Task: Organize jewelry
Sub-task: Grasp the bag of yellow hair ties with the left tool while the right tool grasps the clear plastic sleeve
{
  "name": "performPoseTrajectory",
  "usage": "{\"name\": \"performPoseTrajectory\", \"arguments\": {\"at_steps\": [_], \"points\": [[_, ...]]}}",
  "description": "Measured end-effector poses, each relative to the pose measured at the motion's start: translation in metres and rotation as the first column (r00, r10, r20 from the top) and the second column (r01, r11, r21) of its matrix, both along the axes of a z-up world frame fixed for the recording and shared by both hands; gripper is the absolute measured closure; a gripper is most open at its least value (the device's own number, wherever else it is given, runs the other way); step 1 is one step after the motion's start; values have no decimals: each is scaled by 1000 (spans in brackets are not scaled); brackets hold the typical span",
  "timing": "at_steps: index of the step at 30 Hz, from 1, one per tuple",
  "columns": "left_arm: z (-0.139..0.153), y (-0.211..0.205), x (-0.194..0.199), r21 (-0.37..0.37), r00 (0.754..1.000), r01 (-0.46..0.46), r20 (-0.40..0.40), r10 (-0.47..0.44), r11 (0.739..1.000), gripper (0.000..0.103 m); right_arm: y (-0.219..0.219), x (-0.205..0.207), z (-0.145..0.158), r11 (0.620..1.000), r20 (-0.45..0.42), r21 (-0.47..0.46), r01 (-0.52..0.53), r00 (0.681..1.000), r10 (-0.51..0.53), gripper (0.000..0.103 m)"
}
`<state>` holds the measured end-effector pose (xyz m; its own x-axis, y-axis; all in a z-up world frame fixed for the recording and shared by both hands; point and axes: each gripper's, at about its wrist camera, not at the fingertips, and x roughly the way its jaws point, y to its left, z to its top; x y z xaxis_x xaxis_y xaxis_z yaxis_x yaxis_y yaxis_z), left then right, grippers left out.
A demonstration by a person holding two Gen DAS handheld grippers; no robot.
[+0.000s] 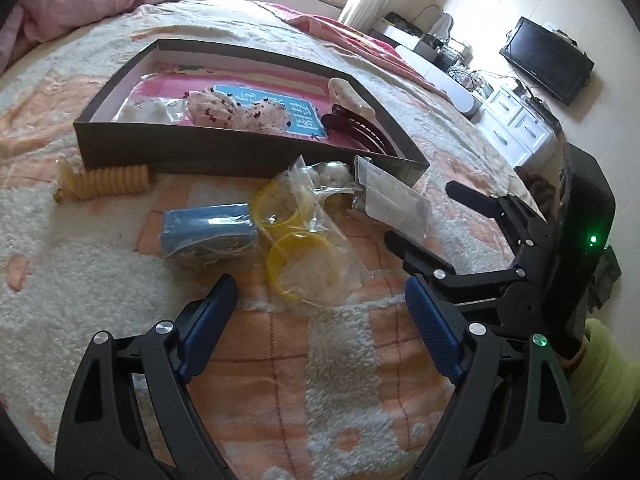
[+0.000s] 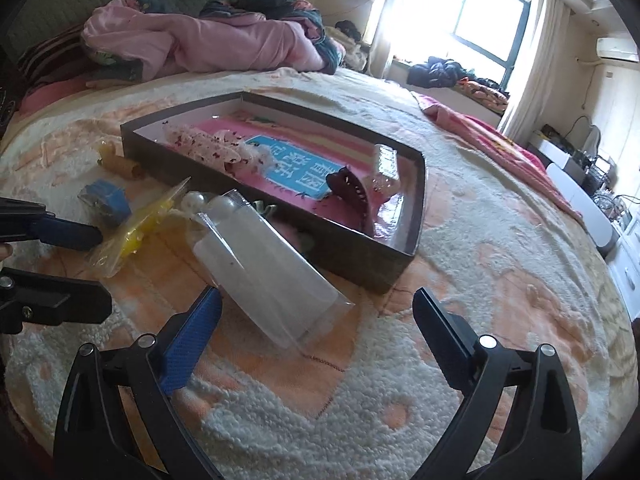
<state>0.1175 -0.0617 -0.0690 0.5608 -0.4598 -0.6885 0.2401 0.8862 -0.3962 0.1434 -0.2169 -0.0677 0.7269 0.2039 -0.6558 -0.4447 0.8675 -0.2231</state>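
A: Tongs? Jewelry?
B: Left gripper and right gripper both gape, empty. Yellow bangles in a plastic bag lie mid-frame, just before the dark box.
A: Risk?
B: Slick film could slide off the pads; bangles spill onto the blanket.

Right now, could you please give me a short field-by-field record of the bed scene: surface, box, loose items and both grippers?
surface: fleecy blanket on a bed
box: shallow dark box, open, holding dark red hair clips and pink scrunchies
loose items: blue case, yellow bangles in a plastic bag, clear plastic sleeve, spiral hair tie
left gripper: open, empty
right gripper: open, empty, beside the sleeve
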Motion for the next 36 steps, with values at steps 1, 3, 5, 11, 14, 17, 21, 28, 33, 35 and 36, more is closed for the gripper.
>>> {"name": "performPoseTrajectory", "arguments": {"at_steps": [1, 3, 5, 11, 14, 17, 21, 28, 33, 35, 36], "points": [[0, -1, 1, -3, 1000, 0, -1, 0, 1000, 26, 0, 2, 0, 1000, -8, 3, -6, 1000, 6, 13], [0, -1, 2, -13, 1000, -6, -7, 6, 1000, 26, 1, 6, -1, 1000, -20, 6, -13, 1000, 14, 15], [-1, 0, 4, -21, 1000, -14, -17, 14, 1000, 27, 2, 7, 0, 1000, -27, 13, -20, 999, 20, 20], [-3, 2, 12, -33, 997, -59, -58, 57, 998, 32, 6, 5, 2, 998, -39, 30, -61, 997, 62, 51], [-4, 2, 14, -20, 994, -81, -71, 80, 996, 38, 2, 4, 4, 998, -41, 50, -48, 998, 50, 53], [-5, 0, 15, 19, 992, -100, -77, 101, 995, 45, -11, 5, 10, 992, -64, 124, -6, 998, 14, 56], [-3, -2, 16, 49, 992, -98, -72, 101, 994, 60, -25, 4, 17, 982, -69, 185, 42, 997, -29, 60], [1, -3, 8, 40, 995, -74, -60, 77, 996, 75, -29, -4, 22, 976, -66, 214, 51, 997, -37, 65], [6, -9, 0, 54, 999, -41, -32, 43, 998, 75, -31, -10, 25, 970, -68, 238, 56, 997, -41, 65], [9, -11, -3, 55, 999, -32, -16, 33, 998, 75, -33, -13, 27, 965, -67, 257, 60, 997, -44, 65], [10, -12, -4, 58, 999, -30, -9, 31, 998, 75, -34, -14, 28, 964, -64, 259, 61, 997, -46, 65]]}}
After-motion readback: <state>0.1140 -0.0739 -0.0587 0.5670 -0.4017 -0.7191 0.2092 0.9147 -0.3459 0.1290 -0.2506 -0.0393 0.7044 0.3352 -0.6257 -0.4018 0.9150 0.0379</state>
